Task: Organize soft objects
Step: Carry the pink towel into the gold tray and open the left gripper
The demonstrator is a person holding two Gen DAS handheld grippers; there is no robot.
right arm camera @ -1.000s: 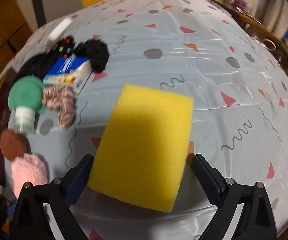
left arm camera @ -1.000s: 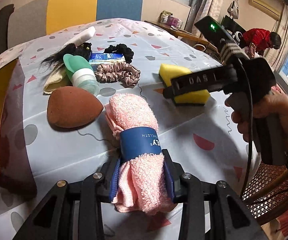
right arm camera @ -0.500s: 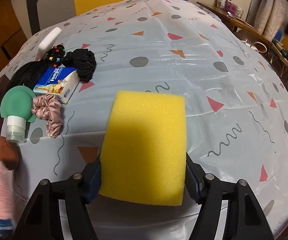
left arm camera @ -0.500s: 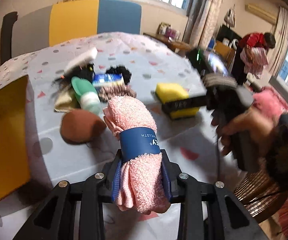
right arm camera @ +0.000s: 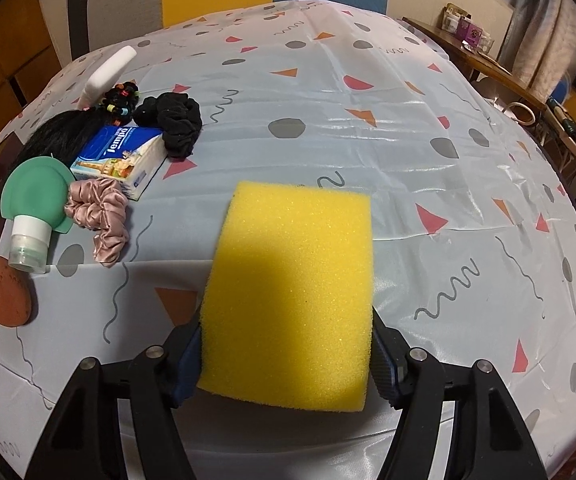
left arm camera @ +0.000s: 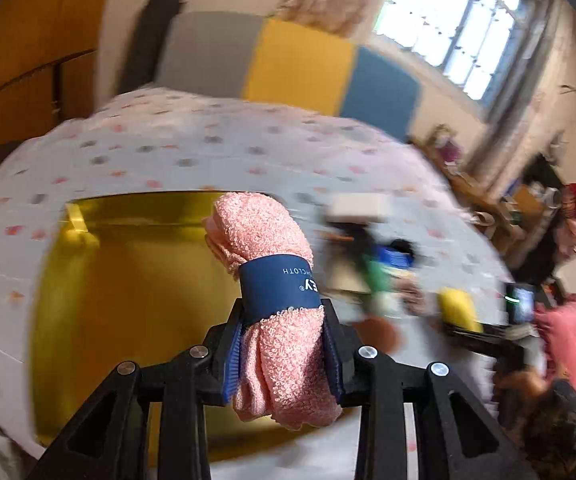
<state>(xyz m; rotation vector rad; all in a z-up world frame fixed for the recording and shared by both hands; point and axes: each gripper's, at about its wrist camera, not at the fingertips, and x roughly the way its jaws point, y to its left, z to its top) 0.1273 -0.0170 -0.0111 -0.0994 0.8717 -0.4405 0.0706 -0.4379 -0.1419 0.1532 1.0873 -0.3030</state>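
Both claws (left arm camera: 283, 354) (right arm camera: 285, 354) around soft objects

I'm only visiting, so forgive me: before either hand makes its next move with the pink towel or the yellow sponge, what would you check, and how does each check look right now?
1. Left gripper clamped on the rolled pink towel: ok.
2. Towel in front of the yellow bin: ok, though the view is blurred.
3. Bin holds nothing that would block a drop: cannot tell, only part shows.
4. Right gripper pads pressing both sides of the yellow sponge: ok.
5. Sponge lifted clear of the tablecloth: cannot tell.
6. Pink scrunchie and tissue pack clear of the sponge: ok.
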